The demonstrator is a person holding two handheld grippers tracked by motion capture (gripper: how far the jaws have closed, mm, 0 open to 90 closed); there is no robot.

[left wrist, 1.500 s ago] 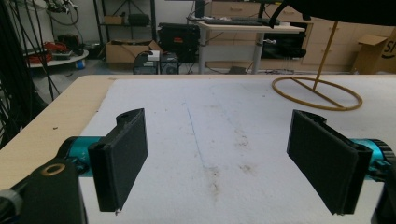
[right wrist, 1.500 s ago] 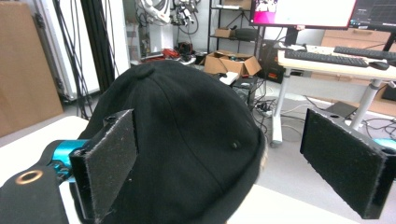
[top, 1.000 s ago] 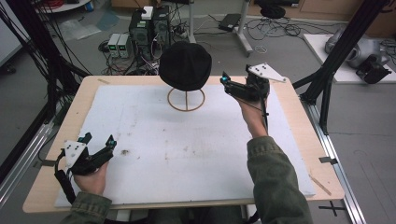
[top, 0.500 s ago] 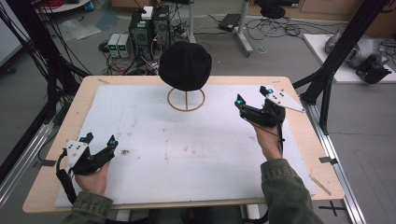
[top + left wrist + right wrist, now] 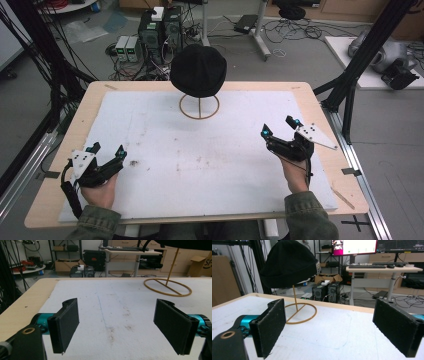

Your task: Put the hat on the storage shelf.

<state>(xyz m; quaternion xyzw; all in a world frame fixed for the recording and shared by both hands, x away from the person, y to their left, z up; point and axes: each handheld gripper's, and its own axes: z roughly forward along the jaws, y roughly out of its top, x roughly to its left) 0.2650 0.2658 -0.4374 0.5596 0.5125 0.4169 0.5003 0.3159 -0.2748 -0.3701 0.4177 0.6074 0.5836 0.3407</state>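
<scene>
Basically, black beanie (image 5: 198, 70) sits on gold wire stand (image 5: 199, 106) at the table's (image 5: 60, 150) far middle, no label readable. Left gripper (image 5: 106, 150) near left, jaws wide, empty. Right gripper (image 5: 278, 127) near right, jaws wide, empty, well apart from the beanie.

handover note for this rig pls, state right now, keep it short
Left gripper: open, holding nothing, low over the near-left of the white mat.
Right gripper: open, holding nothing, over the mat's right side, pointing toward the stand.
Black beanie: sits on the gold wire stand at the far middle of the mat, untouched by either gripper.
Done: the hat looks seated on the stand.
Left: likely nothing but parking the grippers; if the hat has to come off, that has not begun.
</scene>
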